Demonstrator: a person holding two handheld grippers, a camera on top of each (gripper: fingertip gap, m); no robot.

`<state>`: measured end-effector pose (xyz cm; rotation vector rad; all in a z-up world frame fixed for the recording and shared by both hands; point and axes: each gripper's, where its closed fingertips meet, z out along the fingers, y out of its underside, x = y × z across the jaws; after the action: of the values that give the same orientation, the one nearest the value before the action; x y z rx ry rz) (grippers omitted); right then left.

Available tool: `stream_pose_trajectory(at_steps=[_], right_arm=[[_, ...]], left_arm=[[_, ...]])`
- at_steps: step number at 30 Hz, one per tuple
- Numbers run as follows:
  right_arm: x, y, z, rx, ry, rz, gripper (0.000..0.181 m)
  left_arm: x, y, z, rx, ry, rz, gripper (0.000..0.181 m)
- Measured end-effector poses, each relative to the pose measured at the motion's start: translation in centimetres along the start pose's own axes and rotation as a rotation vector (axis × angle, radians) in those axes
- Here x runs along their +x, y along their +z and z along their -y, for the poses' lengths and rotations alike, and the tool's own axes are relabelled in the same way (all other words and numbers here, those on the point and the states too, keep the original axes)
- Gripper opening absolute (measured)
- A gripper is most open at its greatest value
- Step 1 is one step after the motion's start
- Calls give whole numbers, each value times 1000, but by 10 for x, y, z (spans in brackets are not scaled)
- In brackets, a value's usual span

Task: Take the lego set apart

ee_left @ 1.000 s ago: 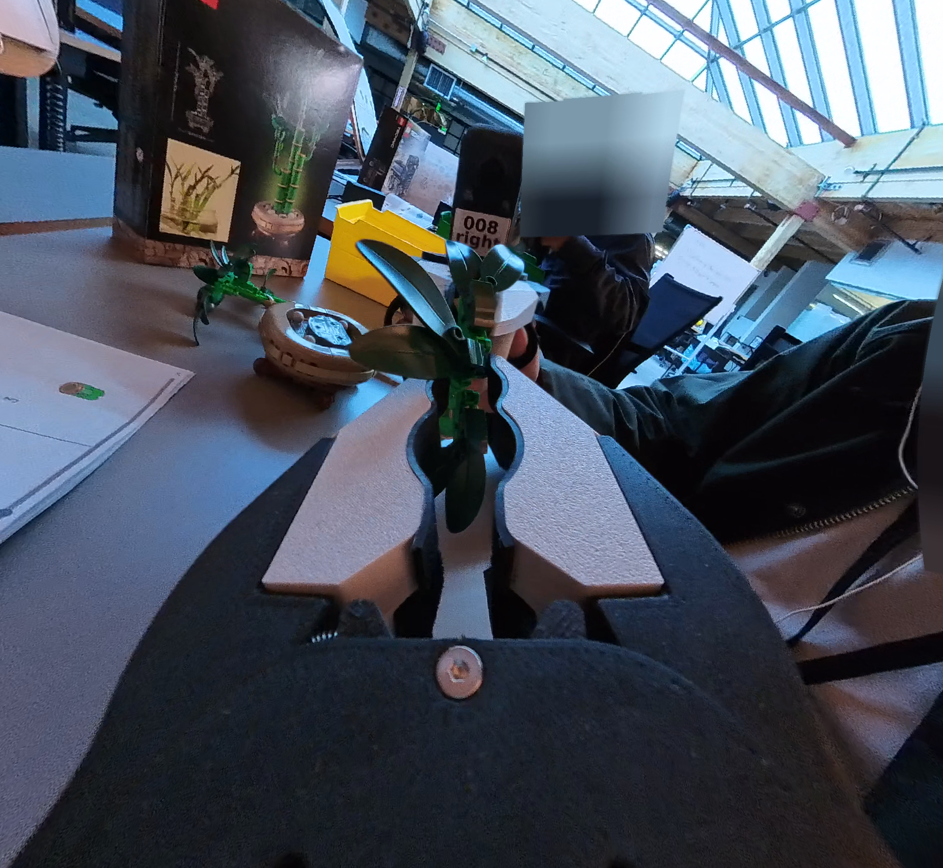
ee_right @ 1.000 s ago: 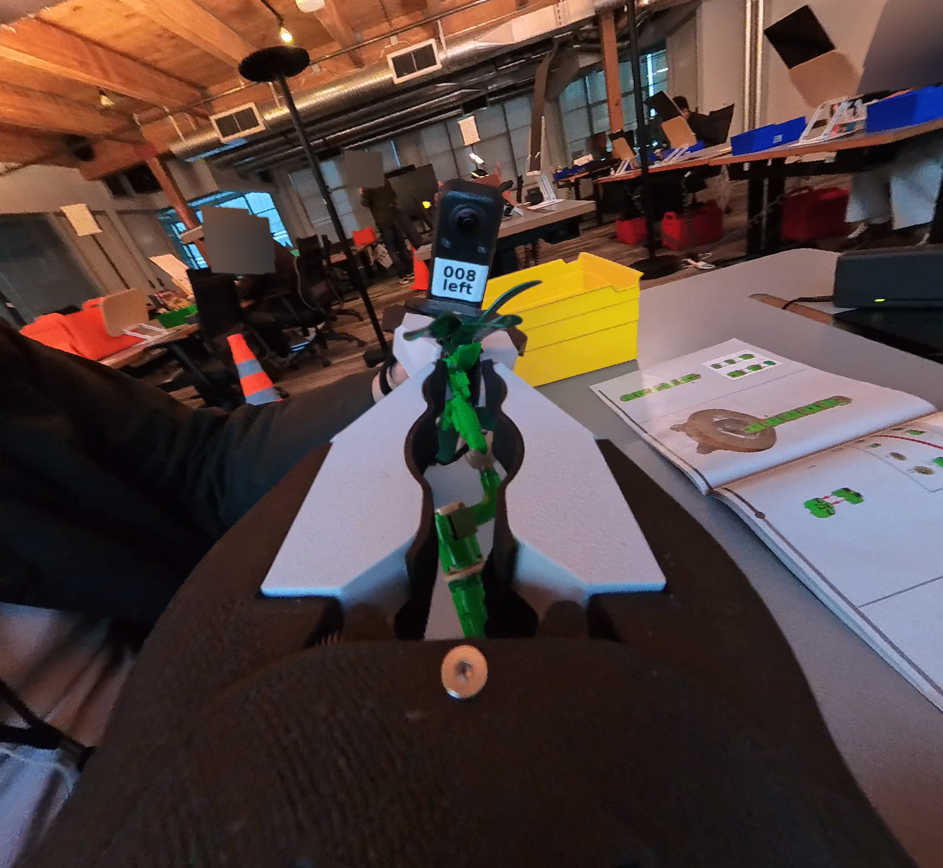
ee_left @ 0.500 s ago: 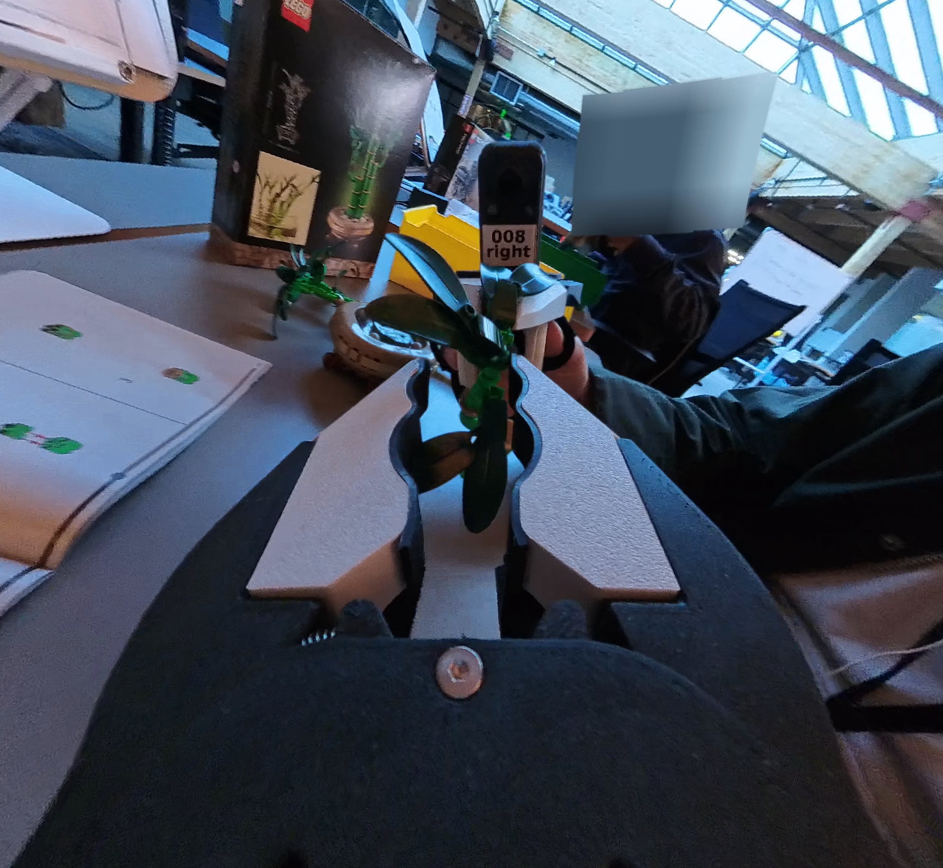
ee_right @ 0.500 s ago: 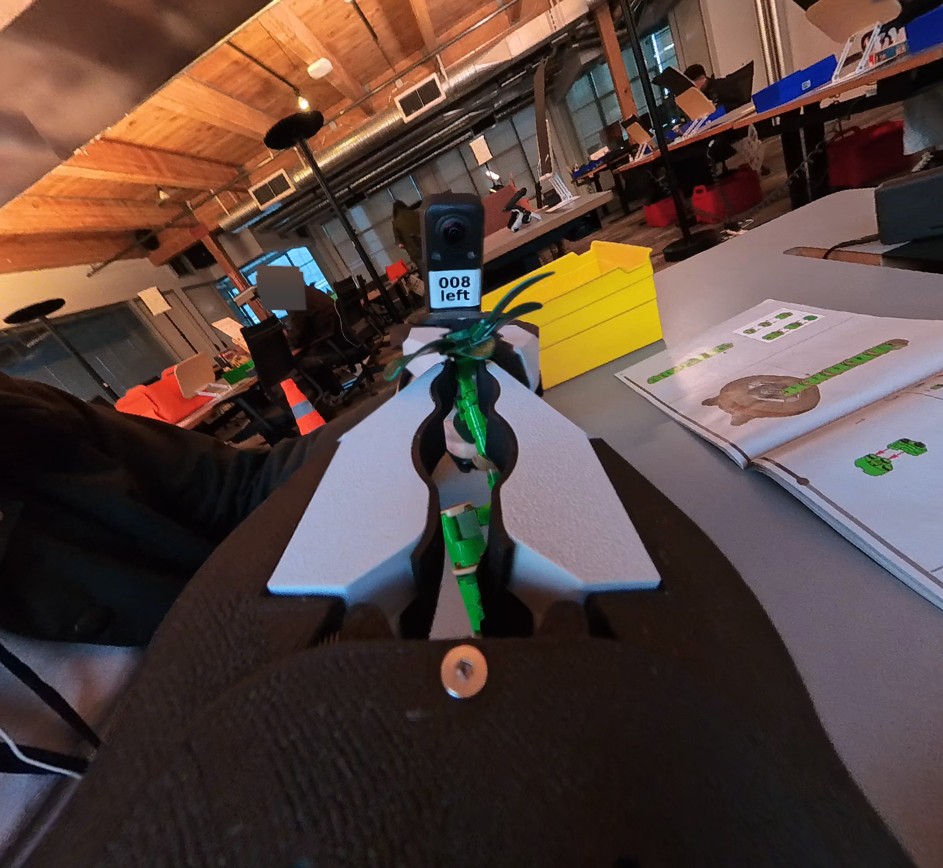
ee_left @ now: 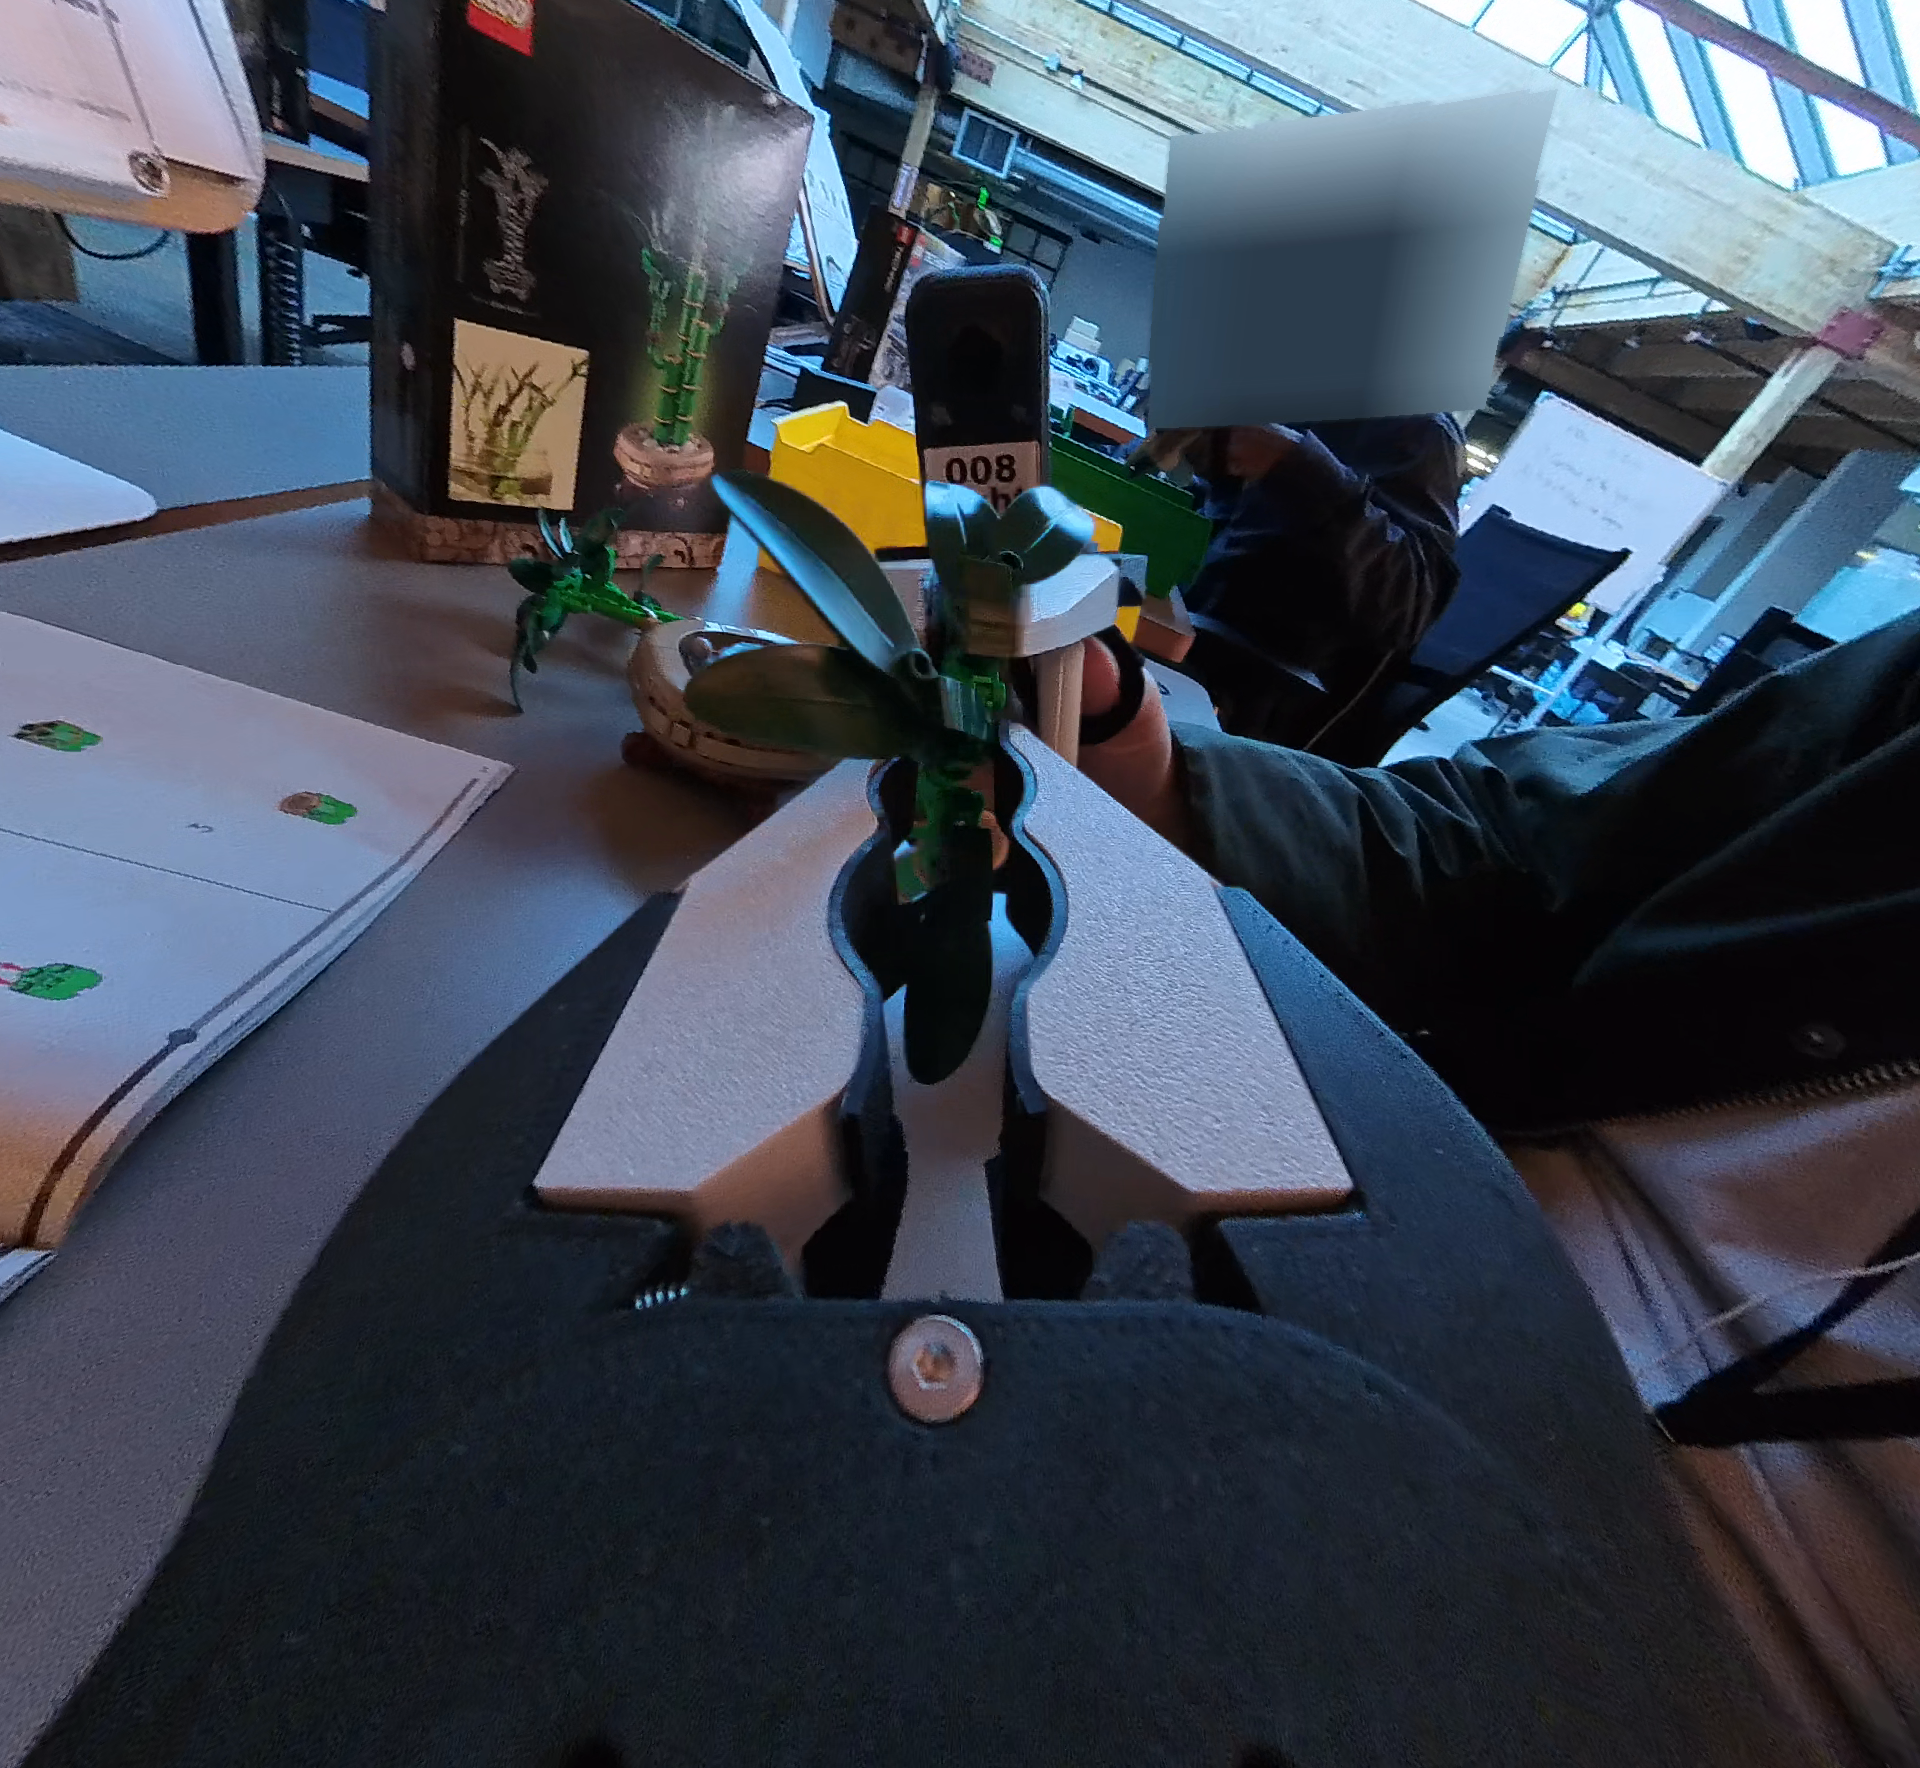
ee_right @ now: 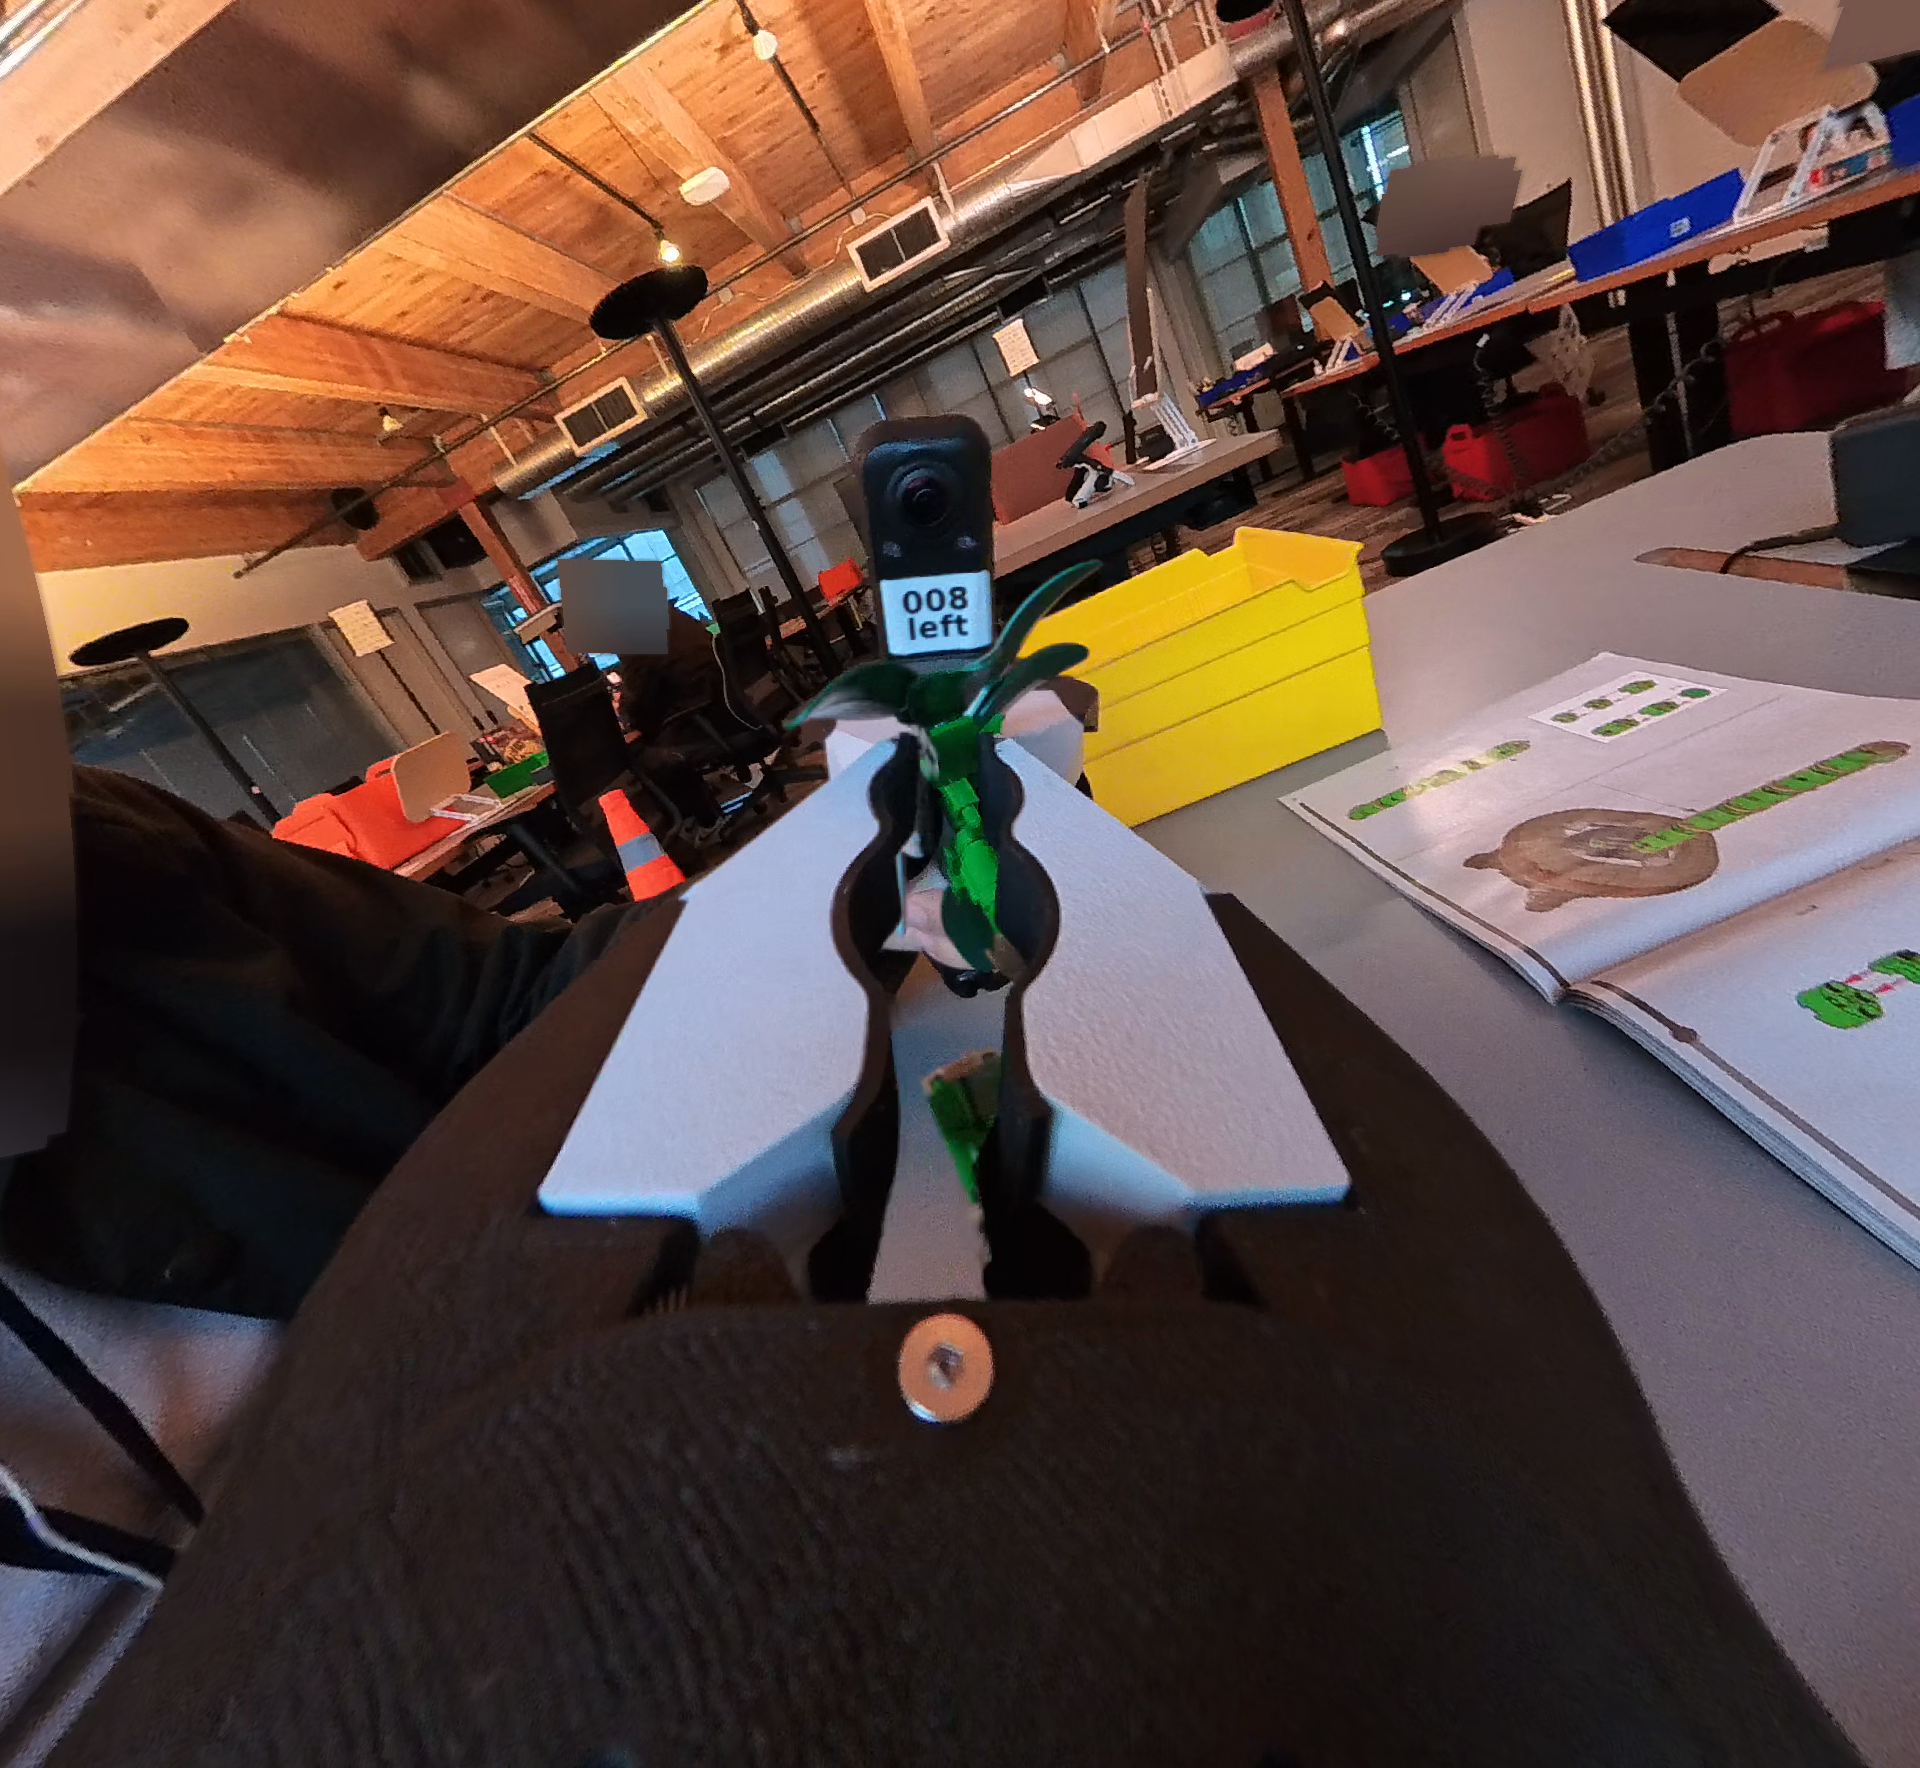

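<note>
A green lego bamboo stem (ee_left: 951, 783) with dark green leaves (ee_left: 805, 710) is held in the air between both grippers, which face each other tip to tip. My left gripper (ee_left: 951, 768) is shut on its leafy end. My right gripper (ee_right: 951, 768) is shut on the stem (ee_right: 964, 825). A short green segment (ee_right: 966, 1116) sits deeper between the right fingers, with a gap between it and the stem. The tan pot base (ee_left: 707, 710) and a loose green leafy sprig (ee_left: 571, 586) lie on the grey table (ee_left: 312, 596).
The black lego box (ee_left: 561, 264) stands at the back of the table, with a yellow bin (ee_left: 842, 471) beside it. Stacked yellow bins (ee_right: 1226, 669) and an open instruction booklet (ee_right: 1610, 835) lie to the right; the booklet also shows in the left wrist view (ee_left: 208, 835). A dark sleeve (ee_left: 1455, 866) crosses on the right. My two grippers' fingertips are within a few centimetres of each other. From either gripper's tips it is about 30 centimetres to the loose green leafy sprig (ee_left: 571, 586).
Both grippers have turned and shifted while staying shut. In the right wrist view the stem ran unbroken between the fingers; now a gap separates the lower green segment from the leafy part.
</note>
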<state>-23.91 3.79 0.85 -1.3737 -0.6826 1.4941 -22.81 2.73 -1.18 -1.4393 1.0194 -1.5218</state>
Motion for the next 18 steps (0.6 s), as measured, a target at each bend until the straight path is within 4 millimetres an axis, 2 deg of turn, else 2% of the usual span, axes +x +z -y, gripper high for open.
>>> stream_pose_trajectory(at_steps=[3,6,11,15,18], right_arm=[[-1,1,-2,-17,-5,2,12],[-3,1,-7,-49,-16,21,3],[-4,1,-6,-47,-26,14,0],[2,-3,-1,-15,16,-2,0],[3,-4,0,-12,22,-4,0]], left_arm=[[3,-1,-1,-11,-6,-21,12],[5,-3,0,-8,-28,-42,12],[4,-4,3,17,-4,-32,13],[-3,-11,6,18,29,26,26],[0,-17,12,49,43,15,5]])
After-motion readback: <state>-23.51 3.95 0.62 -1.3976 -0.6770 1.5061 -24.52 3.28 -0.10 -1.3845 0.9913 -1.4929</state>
